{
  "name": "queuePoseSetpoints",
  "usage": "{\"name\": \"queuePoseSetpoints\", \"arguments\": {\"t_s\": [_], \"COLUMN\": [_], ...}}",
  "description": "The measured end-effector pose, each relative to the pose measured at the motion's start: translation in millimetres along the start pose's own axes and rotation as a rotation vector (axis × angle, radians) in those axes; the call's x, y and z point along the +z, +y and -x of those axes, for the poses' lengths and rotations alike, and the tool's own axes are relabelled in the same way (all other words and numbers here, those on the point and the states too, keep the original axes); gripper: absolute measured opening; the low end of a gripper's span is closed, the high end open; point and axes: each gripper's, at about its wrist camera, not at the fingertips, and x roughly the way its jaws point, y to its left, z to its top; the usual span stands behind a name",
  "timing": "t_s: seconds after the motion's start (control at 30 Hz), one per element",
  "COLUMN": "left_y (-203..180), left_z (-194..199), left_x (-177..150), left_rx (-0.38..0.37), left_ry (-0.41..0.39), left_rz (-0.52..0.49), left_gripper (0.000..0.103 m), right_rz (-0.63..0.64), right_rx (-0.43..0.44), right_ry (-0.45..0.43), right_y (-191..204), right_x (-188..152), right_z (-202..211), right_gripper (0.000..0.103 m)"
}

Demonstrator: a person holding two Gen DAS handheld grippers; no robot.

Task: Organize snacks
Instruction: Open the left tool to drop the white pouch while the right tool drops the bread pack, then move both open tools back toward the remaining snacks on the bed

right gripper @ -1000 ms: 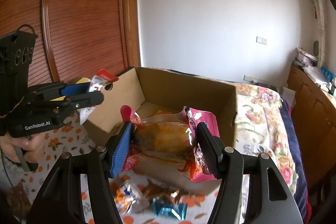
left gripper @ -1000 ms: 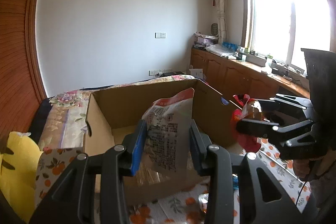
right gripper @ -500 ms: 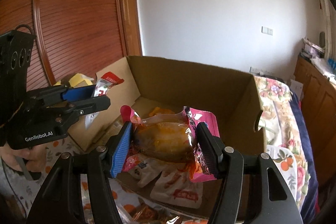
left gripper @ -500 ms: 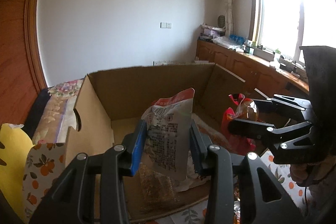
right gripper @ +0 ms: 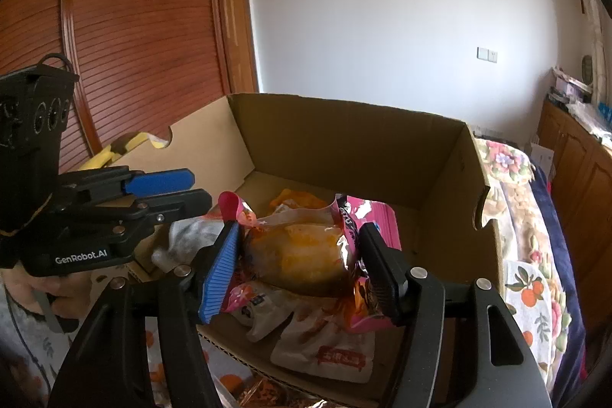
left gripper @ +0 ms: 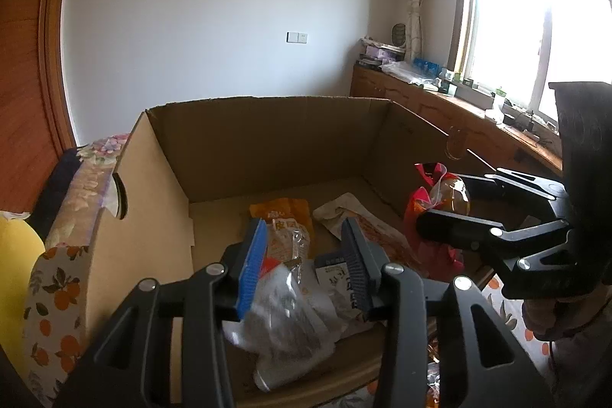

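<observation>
Jaws, left gripper (left gripper: 304, 260): parted, white snack packet (left gripper: 285, 312) lying loose below them in cardboard box (left gripper: 267, 140). Right gripper (right gripper: 302, 268): clamped on pink-edged snack bag (right gripper: 306, 255), over box. Step: depositing. Next: spread right jaws, drop bag among packets.

Landmark: cardboard box (left gripper: 267, 144), open-topped.
Above box: unobstructed entry.
Far half of floor: bare cardboard beyond orange packet (left gripper: 281, 211).
Near half: loose packets (right gripper: 325, 347) crowd it.
Walls: tall far and side walls block sideways entry.
</observation>
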Motion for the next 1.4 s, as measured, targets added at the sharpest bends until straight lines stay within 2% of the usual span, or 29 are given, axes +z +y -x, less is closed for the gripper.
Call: {"name": "queuePoseSetpoints", "arguments": {"t_s": [0.8,0.93,1.4], "left_y": [6,6,-14], "left_z": [2,5,61], "left_x": [-3,0,5], "left_rx": [0.013,0.016,0.032], "left_ry": [-0.024,-0.019,-0.058], "left_rz": [0.001,0.013,-0.026], "left_gripper": [0.047,0.047,0.049], "right_rz": [0.01,0.01,0.001], "right_rx": [-0.006,-0.01,-0.033], "right_ry": [-0.039,-0.04,-0.079], "right_y": [1,3,21], "right_x": [-5,-3,17], "right_z": [1,5,71], "right_gripper": [0.068,0.071,0.072]}}
